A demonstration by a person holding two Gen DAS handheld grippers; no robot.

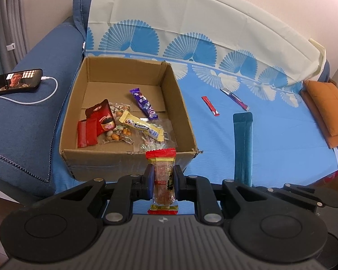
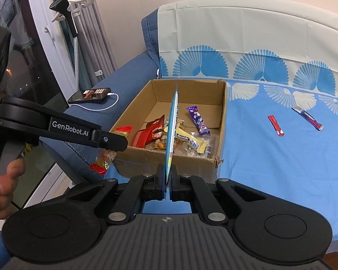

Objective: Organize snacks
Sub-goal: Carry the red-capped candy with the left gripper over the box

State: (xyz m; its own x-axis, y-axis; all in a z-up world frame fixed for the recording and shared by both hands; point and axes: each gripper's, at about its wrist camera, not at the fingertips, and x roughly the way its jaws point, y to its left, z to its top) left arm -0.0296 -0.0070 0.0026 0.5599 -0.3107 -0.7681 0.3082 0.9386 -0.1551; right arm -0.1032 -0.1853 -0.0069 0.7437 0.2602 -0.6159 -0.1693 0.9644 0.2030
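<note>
Brown cardboard box [image 1: 128,121]; bedsheet [image 1: 270,135] light blue with blue and white fan pattern (cream upper band). Purple wrapper [image 1: 144,104], dark red pouch [image 1: 101,118], red stick sachet [image 1: 210,105], orange pillow [image 1: 326,110], navy sofa arm [image 1: 27,121], black tongs [image 1: 162,180].

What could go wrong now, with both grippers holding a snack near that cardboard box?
1. The left gripper holds its red-ended snack pack just short of the cardboard box; released here, it may land outside the near wall.
2. The right gripper pinches a thin blue packet by one end, so it could slip or swing.
3. The two grippers are close and might bump.
</note>
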